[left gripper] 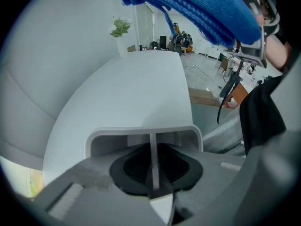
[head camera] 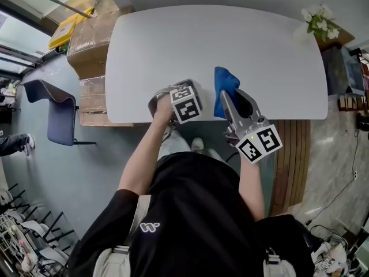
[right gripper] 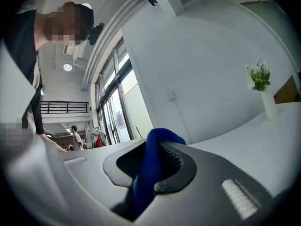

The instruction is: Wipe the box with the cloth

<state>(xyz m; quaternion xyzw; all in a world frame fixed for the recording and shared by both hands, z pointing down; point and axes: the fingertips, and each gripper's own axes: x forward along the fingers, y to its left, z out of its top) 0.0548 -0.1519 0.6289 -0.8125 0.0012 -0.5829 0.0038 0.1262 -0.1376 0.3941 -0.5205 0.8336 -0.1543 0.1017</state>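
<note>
Your left claw point(left gripper: 151, 175) is shut tight on a thin wall of the smooth white box point(left gripper: 141, 134), which has round corners. Just right of the box, your right claw point(right gripper: 149, 171) squeezes the soft blue cloth point(head camera: 226, 86) over the worktop point(head camera: 230, 39). Flowers point(head camera: 320, 21) stand far from the box.

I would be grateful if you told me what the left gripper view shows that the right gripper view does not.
Only the left gripper view shows the box, with one thin wall pinched between the left gripper's jaws. Only the right gripper view shows the right gripper closed on the blue cloth, with tall windows behind. Both show the cloth, the white table and the plant at its far end.
</note>
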